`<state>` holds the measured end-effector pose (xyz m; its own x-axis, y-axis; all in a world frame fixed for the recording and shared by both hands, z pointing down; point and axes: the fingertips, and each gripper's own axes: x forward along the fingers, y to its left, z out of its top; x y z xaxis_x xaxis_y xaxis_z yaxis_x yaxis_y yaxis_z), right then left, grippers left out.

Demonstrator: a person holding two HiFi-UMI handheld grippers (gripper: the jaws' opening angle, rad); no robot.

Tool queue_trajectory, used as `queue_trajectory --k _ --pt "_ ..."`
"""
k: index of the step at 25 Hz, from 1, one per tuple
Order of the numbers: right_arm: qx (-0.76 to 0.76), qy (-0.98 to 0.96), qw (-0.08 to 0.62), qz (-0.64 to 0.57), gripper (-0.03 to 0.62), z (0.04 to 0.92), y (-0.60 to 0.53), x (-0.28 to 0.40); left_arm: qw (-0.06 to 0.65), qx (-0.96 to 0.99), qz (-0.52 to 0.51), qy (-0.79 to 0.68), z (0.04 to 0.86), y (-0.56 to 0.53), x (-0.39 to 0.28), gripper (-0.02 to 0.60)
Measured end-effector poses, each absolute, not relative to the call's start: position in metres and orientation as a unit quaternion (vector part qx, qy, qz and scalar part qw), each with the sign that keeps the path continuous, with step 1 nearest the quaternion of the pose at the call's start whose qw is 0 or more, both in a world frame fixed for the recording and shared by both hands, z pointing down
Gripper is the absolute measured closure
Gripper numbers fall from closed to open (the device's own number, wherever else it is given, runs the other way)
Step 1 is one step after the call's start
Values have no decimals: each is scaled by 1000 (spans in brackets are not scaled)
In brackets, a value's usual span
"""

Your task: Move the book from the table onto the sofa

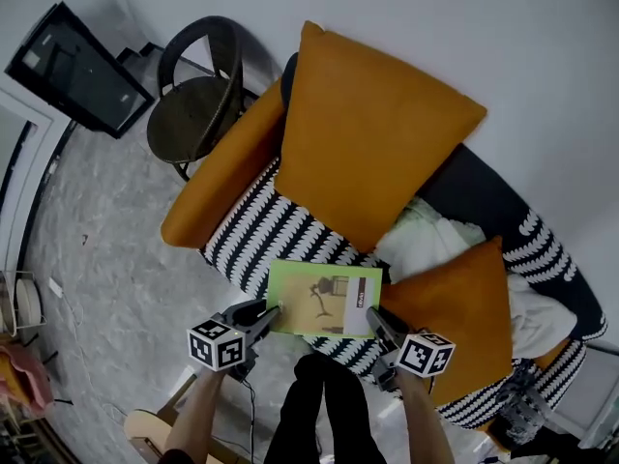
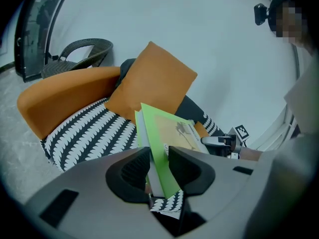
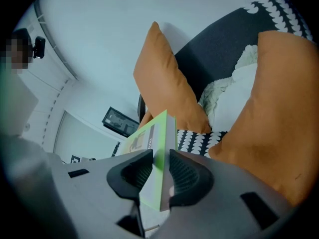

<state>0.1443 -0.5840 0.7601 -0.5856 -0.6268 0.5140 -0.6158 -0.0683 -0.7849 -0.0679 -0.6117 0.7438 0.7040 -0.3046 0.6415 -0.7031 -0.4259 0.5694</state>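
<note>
Grip on the green book (image 1: 324, 298) is firm, left gripper (image 1: 275, 310) and right gripper (image 1: 376, 316) each clamping one end just above the near seat edge of the sofa (image 1: 259, 232), so I'd lower both evenly and lay it flat, short of the big orange cushion (image 1: 372, 133).

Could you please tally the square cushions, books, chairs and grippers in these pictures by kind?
Square cushions: 2, the large orange cushion and the smaller orange cushion
Books: 1, the green book
Chairs: 1, the dark chair
Grippers: 2, the left gripper and the right gripper, both shut on the green book
Total: 6
</note>
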Motion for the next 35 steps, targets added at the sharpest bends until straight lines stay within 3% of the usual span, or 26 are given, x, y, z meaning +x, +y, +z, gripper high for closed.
queue_trajectory --k 13,20,22,24,35 --pt "-456 676 -7 -579 473 834 -605 134 442 809 247 -299 822 -635 -78 454" --pt "-464 680 -12 -568 473 928 -626 144 447 805 242 -304 919 -656 -67 454" --pt "-481 684 -37 -547 462 913 -628 139 444 803 245 -314 916 -660 -71 460" --pt "-493 688 -63 -529 405 899 -624 132 440 798 250 -327 912 -660 -75 460" --pt "-493 680 -42 -541 405 863 -616 133 425 804 244 -337 867 -647 -73 459"
